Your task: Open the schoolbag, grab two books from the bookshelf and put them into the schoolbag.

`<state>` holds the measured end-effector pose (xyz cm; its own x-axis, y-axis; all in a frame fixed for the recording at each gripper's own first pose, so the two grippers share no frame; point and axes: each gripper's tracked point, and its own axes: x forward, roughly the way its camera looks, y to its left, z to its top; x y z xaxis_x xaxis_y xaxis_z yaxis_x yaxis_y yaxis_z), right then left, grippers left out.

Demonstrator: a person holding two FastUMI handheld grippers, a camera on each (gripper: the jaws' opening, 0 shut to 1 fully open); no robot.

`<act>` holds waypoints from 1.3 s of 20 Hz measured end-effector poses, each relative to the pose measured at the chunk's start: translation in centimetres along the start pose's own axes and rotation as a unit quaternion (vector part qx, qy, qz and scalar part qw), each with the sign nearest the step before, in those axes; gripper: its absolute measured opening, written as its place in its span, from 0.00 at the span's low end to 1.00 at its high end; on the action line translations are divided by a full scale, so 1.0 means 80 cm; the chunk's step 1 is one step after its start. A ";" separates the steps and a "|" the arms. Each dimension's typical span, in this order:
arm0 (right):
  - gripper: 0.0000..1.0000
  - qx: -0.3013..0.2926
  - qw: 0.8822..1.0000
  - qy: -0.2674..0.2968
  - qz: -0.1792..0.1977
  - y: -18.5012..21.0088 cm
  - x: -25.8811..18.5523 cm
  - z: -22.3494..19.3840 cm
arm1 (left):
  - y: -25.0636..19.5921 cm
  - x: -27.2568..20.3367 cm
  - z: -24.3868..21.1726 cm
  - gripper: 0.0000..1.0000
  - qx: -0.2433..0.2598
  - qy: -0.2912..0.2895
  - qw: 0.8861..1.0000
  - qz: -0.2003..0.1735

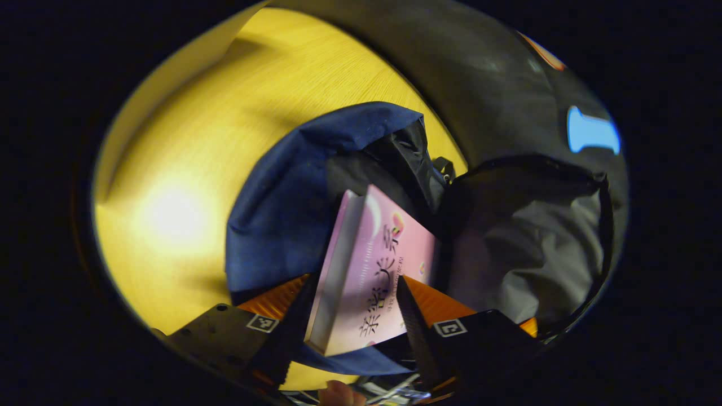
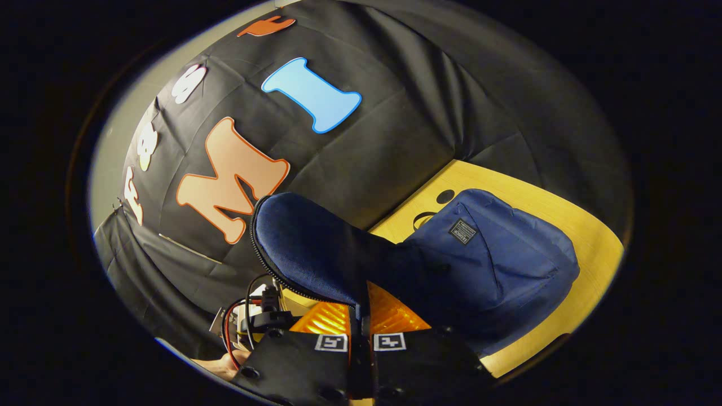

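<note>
In the left gripper view my left gripper [image 1: 354,322] is shut on a pink book [image 1: 372,265], one finger on each side of it. The book's far end tilts into the mouth of the open blue schoolbag [image 1: 282,203], against its black lining [image 1: 403,149]. The bag lies on a yellow wooden table [image 1: 186,129]. In the right gripper view my right gripper [image 2: 360,318] is shut on the bag's blue flap [image 2: 307,242], pinching it by the zipper edge and holding it lifted. The rest of the schoolbag [image 2: 496,259] lies beyond it on the table [image 2: 592,242].
The booth's black cloth wall [image 2: 428,113] stands right behind the bag. The lifted flap's grey inner side [image 1: 524,242] hangs to the right of the book. A device with red and black wires [image 2: 256,316] sits left of my right gripper. A person's fingertip [image 1: 338,395] shows below.
</note>
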<state>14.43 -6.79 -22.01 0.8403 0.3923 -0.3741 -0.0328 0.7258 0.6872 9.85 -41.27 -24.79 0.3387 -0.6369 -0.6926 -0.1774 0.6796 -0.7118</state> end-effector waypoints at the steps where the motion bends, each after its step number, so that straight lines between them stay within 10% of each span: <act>1: 0.03 -0.001 1.000 0.000 0.000 0.001 0.000 0.000 | 0.004 -0.012 0.003 0.93 0.039 -0.001 0.999 0.017; 10: 0.03 -0.008 1.000 0.001 -0.008 0.002 -0.001 0.002 | 0.098 -0.195 0.072 0.97 0.320 -0.112 0.933 0.120; 16: 0.03 -0.013 1.000 0.002 -0.016 0.002 0.000 0.002 | 0.150 -0.376 0.083 0.96 0.341 -0.177 0.918 0.101; 26: 0.04 -0.018 0.999 -0.006 -0.033 0.000 0.001 -0.001 | 0.262 -0.579 0.255 0.96 0.349 -0.281 0.867 0.218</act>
<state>14.48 -6.70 -22.12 0.8479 0.3360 -0.4101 0.0039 0.7696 0.6386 9.31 9.95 -5.23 0.8110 -0.1202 -0.5725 0.1342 0.9908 -0.0179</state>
